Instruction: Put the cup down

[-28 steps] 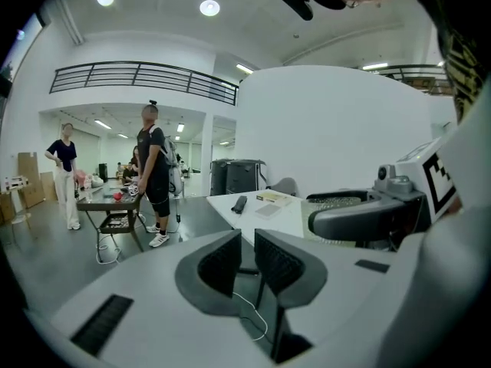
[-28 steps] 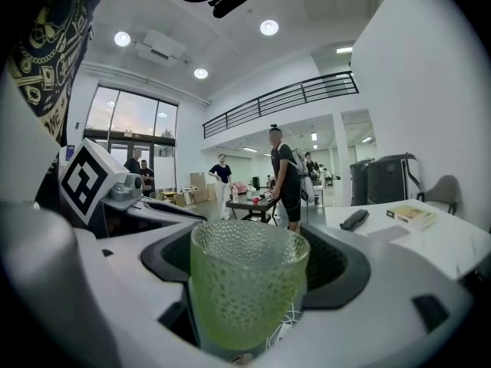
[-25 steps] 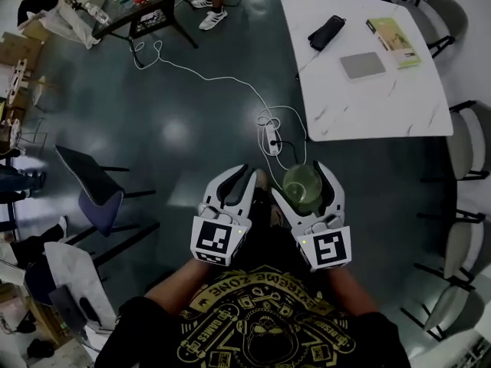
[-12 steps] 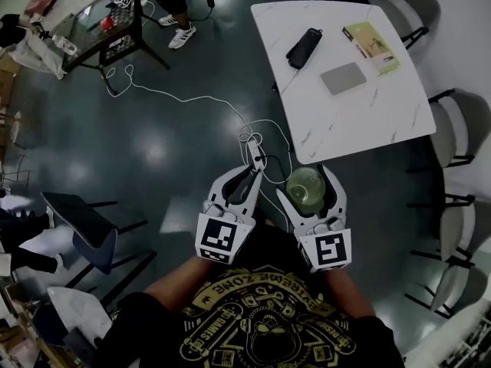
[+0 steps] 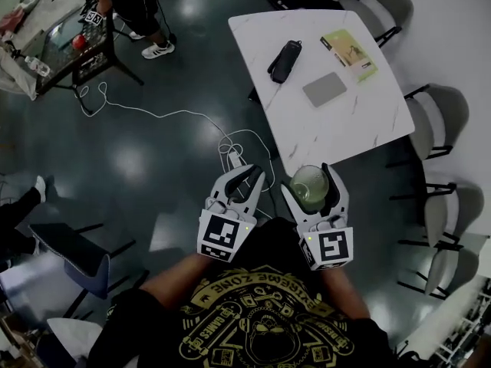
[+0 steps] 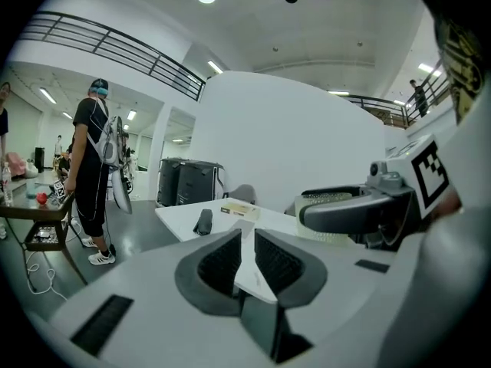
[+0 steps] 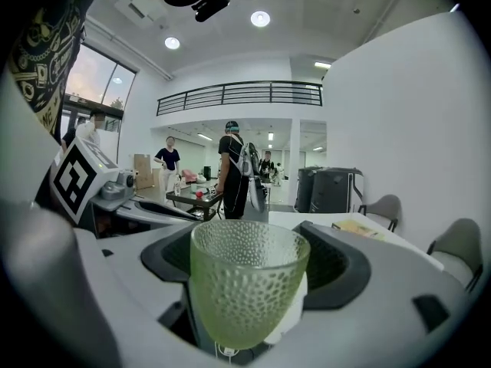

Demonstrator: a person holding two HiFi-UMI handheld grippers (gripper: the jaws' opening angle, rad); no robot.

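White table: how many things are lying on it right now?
3 on the white table: a black pouch by its left edge, a green booklet at the far side, a grey pad nearer the middle. Nothing seems hidden.

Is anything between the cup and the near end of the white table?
Nothing visible. The cup in the right hand-held gripper hangs by the table's bare near edge; the black case, grey pad and booklet lie farther back.

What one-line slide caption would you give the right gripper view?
Right claw holds an upright green cup, with a white table just ahead.
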